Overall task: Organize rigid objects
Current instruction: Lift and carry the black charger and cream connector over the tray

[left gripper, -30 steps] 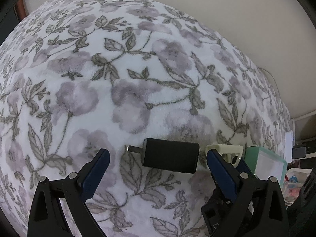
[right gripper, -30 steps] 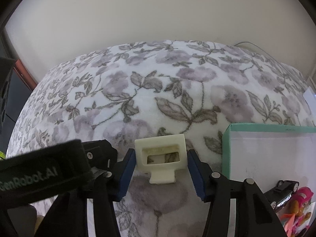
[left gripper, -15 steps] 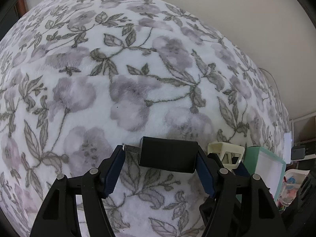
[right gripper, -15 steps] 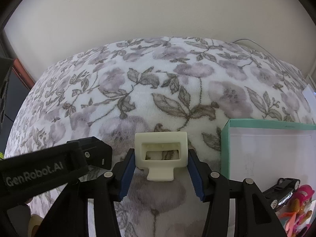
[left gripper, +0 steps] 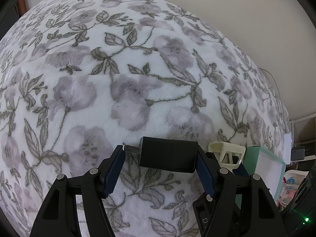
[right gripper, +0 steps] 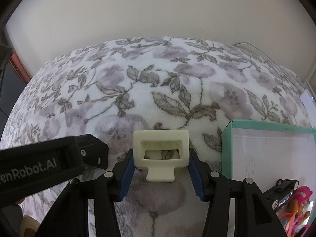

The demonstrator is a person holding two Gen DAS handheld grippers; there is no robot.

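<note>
- We see the charger [left gripper: 167, 156] between the fingers of our left claw [left gripper: 161, 165], over the blanket [left gripper: 118, 79], its prong [left gripper: 131, 149] pointing left.
- Just right of the charger sits the clip [left gripper: 227, 154], which lies between the fingers of our right claw [right gripper: 161, 169].
- Right of the clip stands the box [right gripper: 227, 144] on the blanket.
- In the box's near corner lies a toy car [right gripper: 282, 193], with a figure [right gripper: 300, 203] beside it on the right.
- In the right view, our left claw's body lies left of the clip.
- The wall [right gripper: 158, 9] rises behind the blanket.
</note>
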